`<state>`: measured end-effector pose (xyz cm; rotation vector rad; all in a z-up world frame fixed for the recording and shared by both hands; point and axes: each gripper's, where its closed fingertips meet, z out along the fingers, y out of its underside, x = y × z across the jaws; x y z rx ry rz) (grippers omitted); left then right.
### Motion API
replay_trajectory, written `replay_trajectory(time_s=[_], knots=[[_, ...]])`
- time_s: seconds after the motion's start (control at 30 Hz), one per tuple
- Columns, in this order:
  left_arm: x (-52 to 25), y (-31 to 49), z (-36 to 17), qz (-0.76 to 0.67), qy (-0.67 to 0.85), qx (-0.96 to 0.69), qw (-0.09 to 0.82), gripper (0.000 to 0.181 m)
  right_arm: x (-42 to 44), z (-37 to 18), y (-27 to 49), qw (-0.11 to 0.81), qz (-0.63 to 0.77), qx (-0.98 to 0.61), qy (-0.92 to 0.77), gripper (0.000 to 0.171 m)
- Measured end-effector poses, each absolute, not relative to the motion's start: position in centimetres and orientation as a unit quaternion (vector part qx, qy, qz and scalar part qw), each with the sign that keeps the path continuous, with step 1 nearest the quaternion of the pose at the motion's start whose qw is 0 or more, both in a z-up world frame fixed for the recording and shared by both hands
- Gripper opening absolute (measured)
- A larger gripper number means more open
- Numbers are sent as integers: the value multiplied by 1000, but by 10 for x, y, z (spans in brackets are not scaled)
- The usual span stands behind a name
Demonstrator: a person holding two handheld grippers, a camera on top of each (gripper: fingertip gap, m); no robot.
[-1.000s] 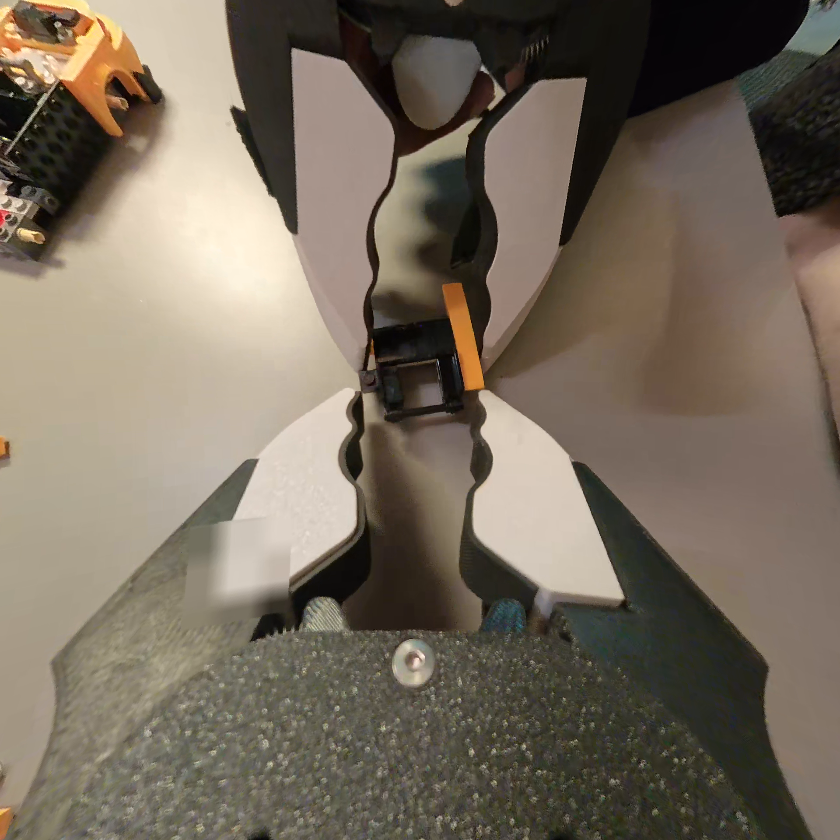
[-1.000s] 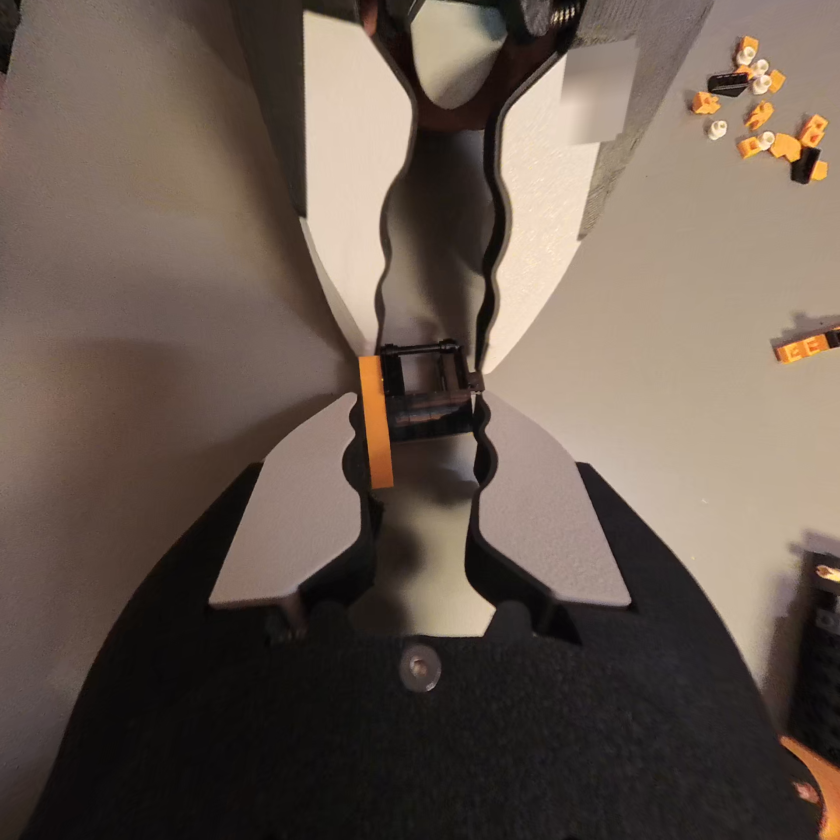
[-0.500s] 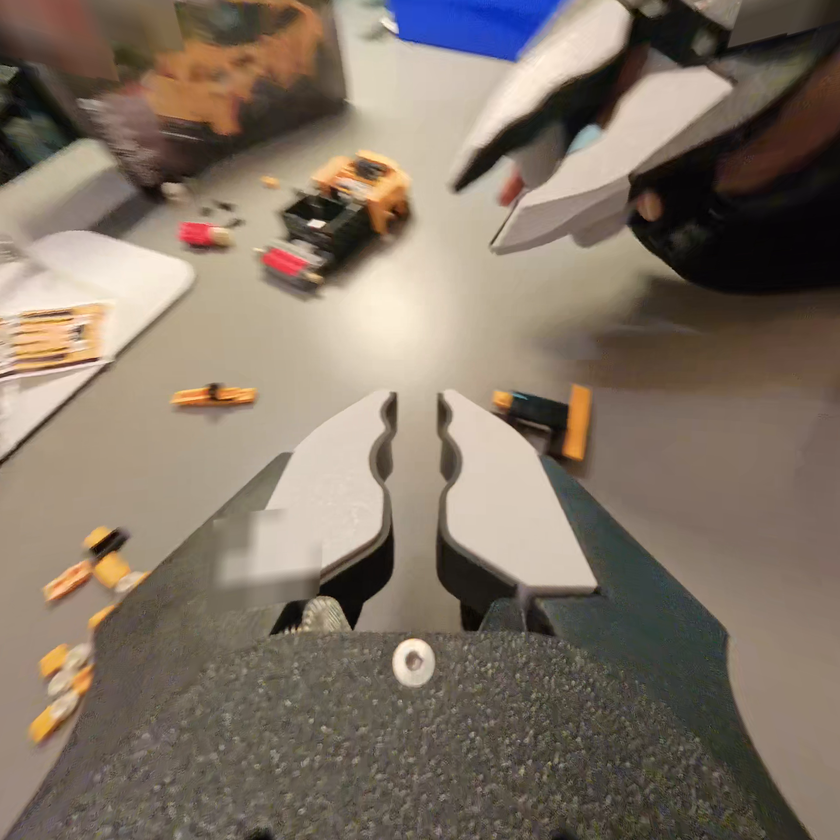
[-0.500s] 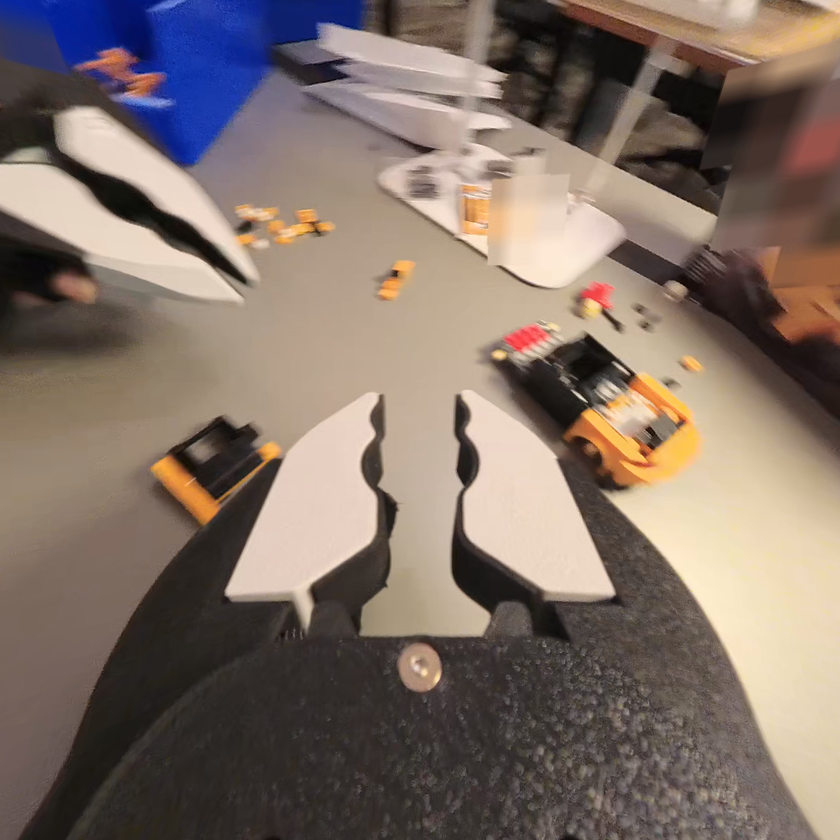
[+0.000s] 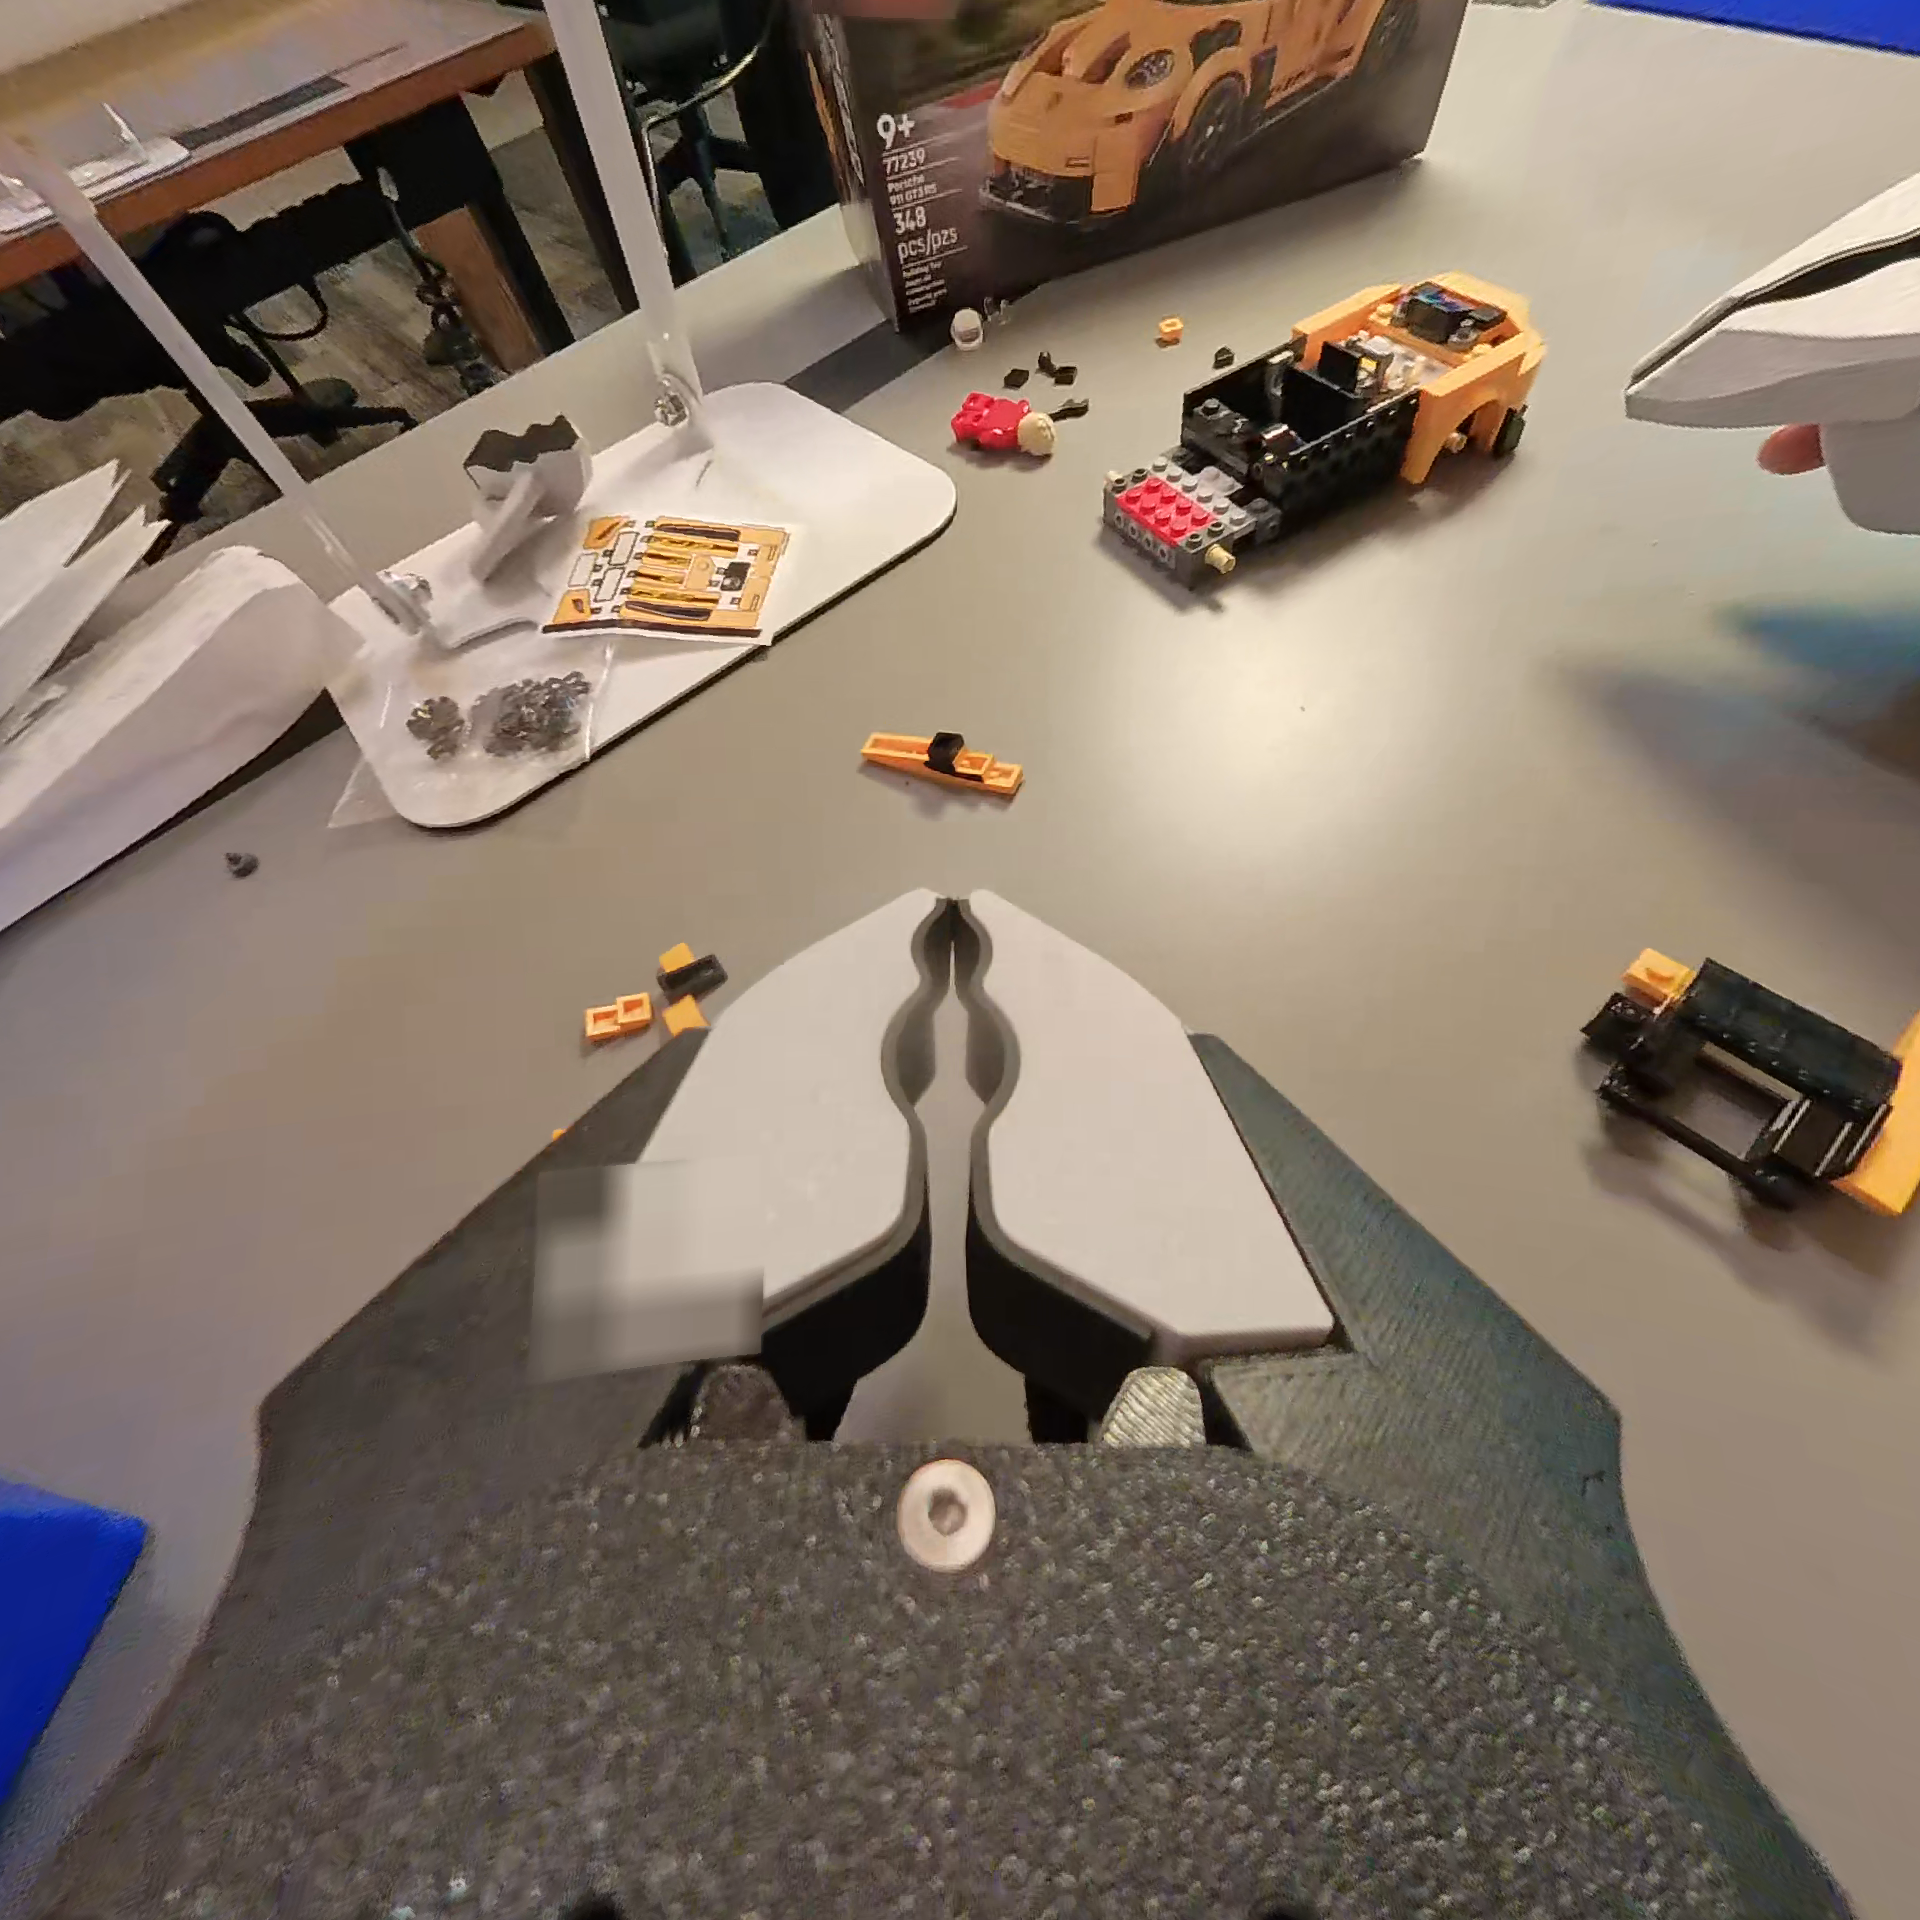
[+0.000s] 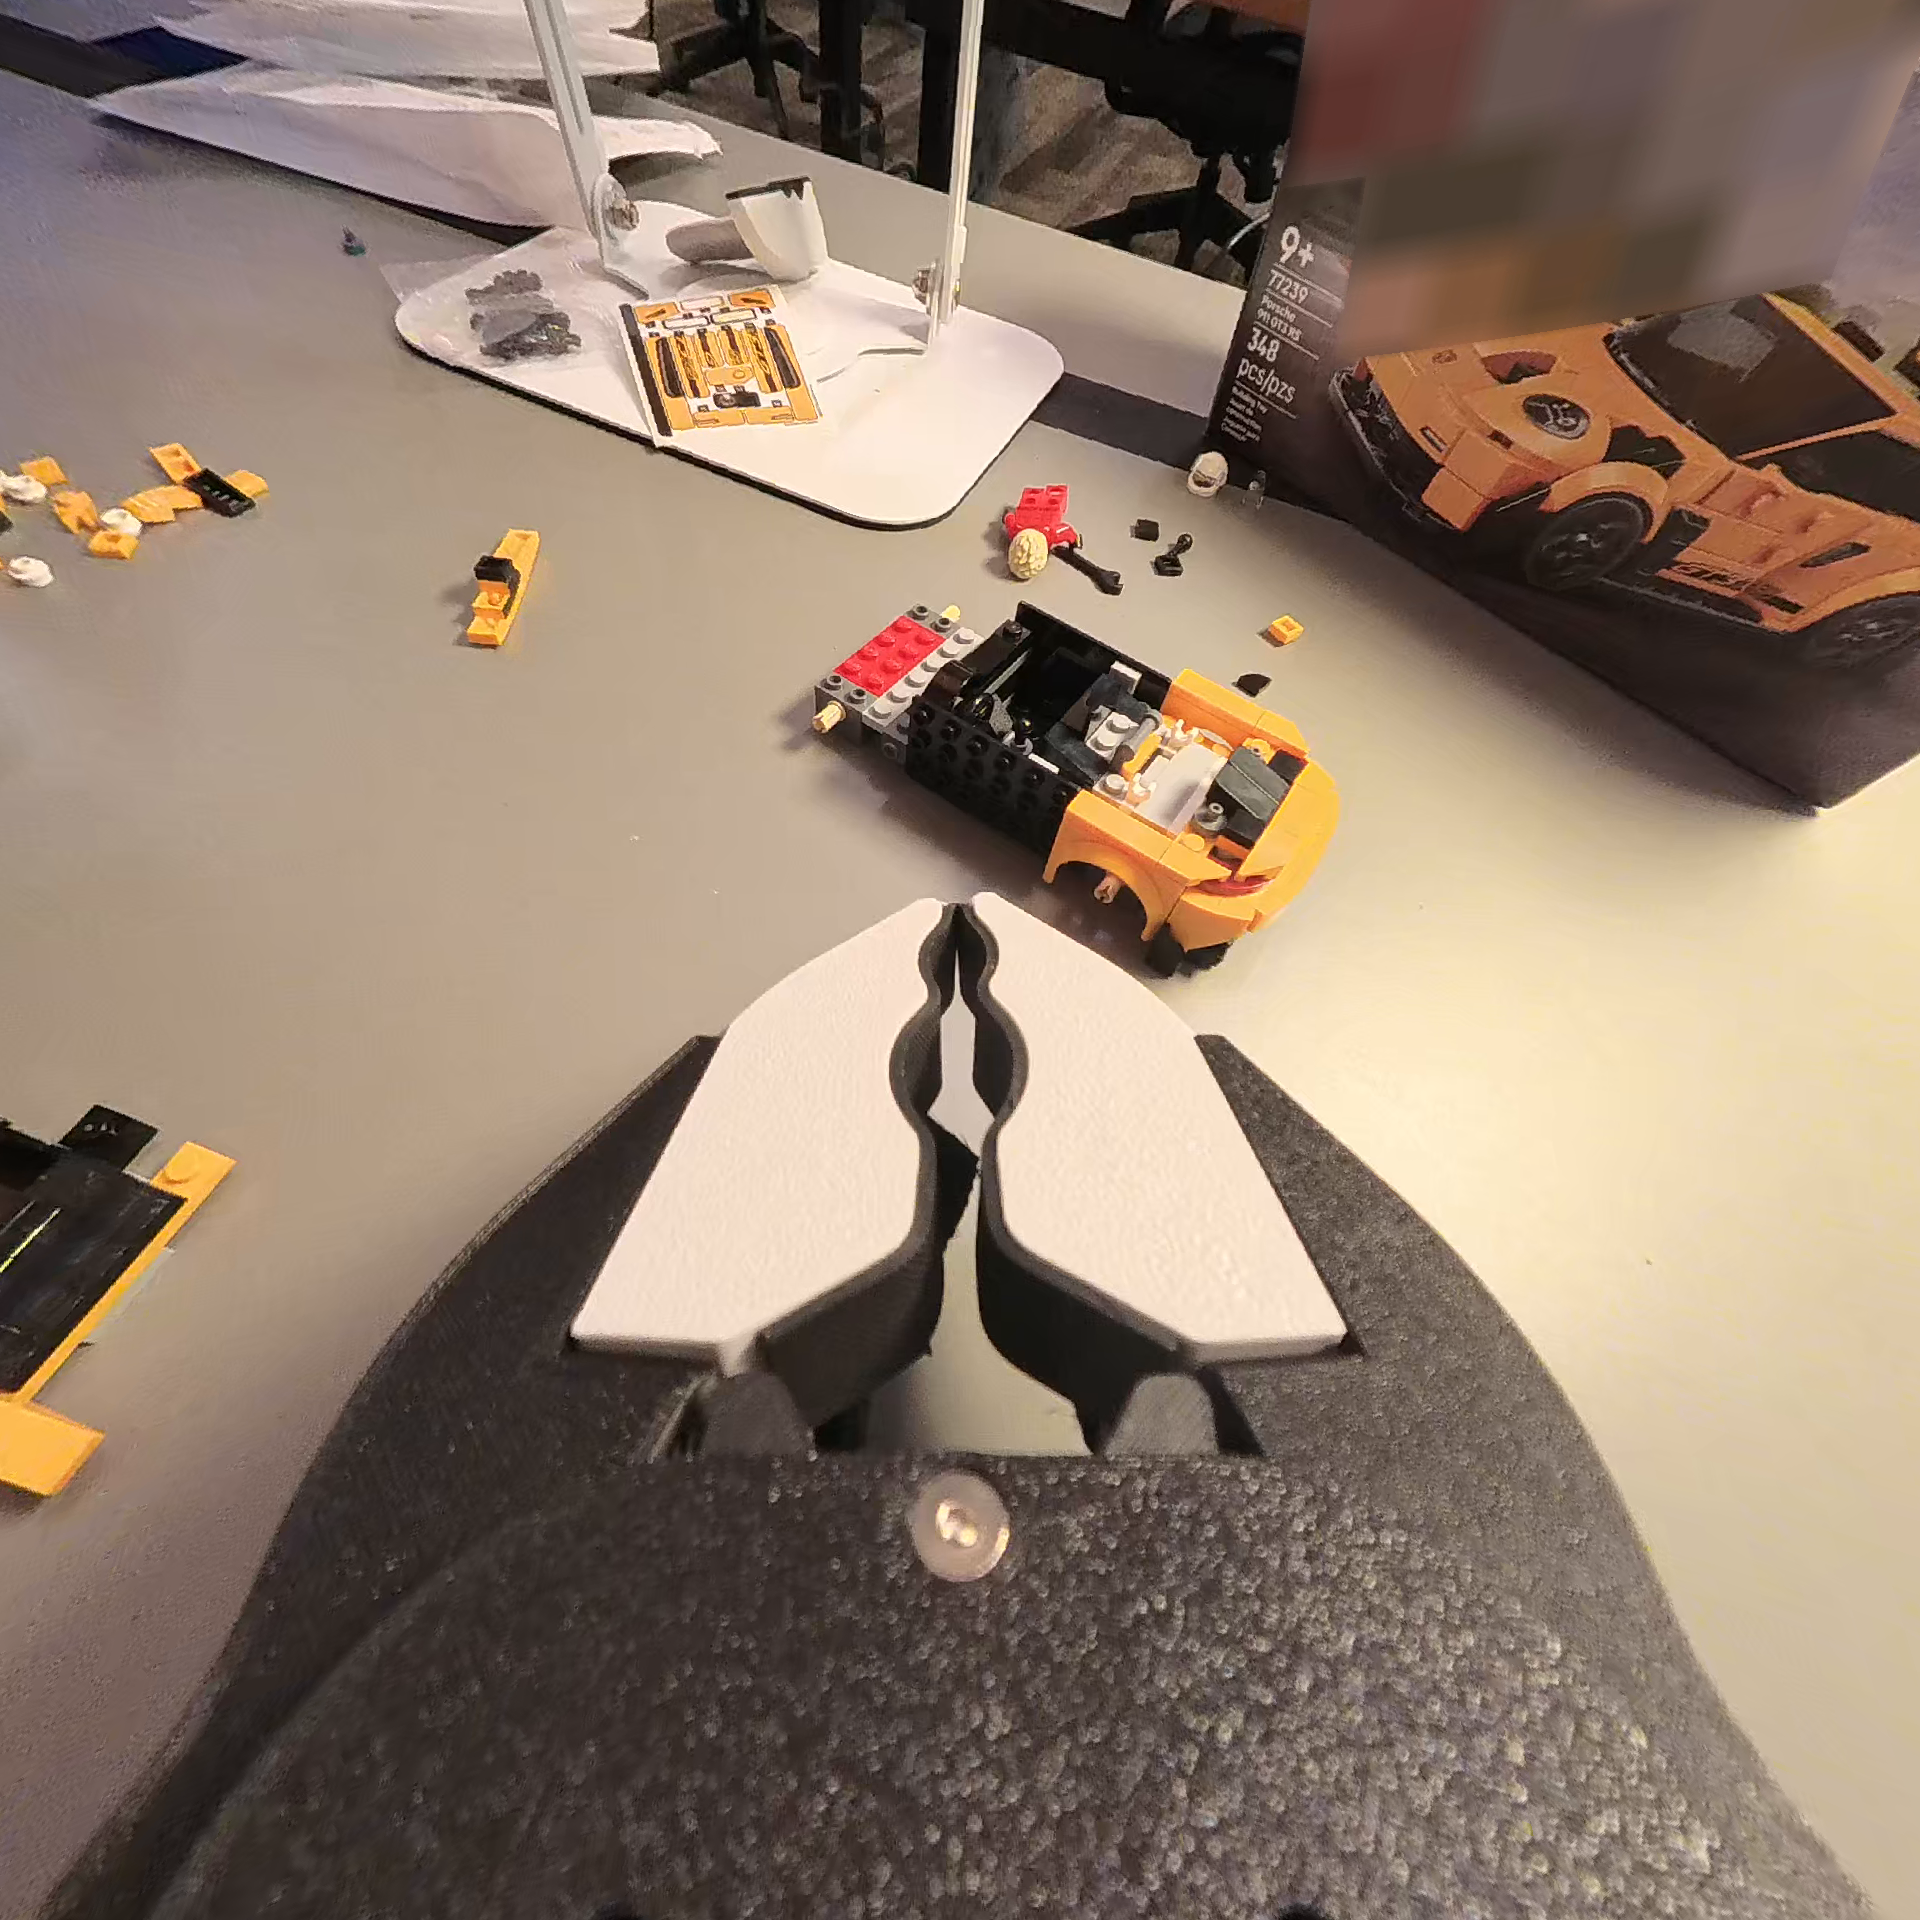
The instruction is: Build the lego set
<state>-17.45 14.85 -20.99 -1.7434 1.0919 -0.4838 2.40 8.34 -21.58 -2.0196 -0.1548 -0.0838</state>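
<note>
Both tongs are clenched empty: left gripper (image 5: 952, 906), right gripper (image 6: 957, 914). The black-and-orange subassembly (image 5: 1766, 1081) lies between them; the half-built car (image 6: 1081, 764) sits farther off.

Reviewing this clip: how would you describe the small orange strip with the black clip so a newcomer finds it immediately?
Start at the half-built car on the grey table, then look towards the white stand base. The strip lies alone between them, nearer the camera. Unlike the loose bits nearby, it is long, flat and orange with one black clip on top.

left gripper (image 5: 953, 906) no longer grips, tips together, empty | right gripper (image 6: 957, 912) likewise | black-and-orange assembly (image 5: 1756, 1086) now lies on table (image 5: 1247, 790), released by both
</note>
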Motion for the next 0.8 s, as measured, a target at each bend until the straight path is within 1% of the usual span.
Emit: replay_trajectory(time_s=[0.8], knots=[[-184,158,-211,-178,426,-731,503,0,21,-206,81,554,-31,-829,-70,0]])
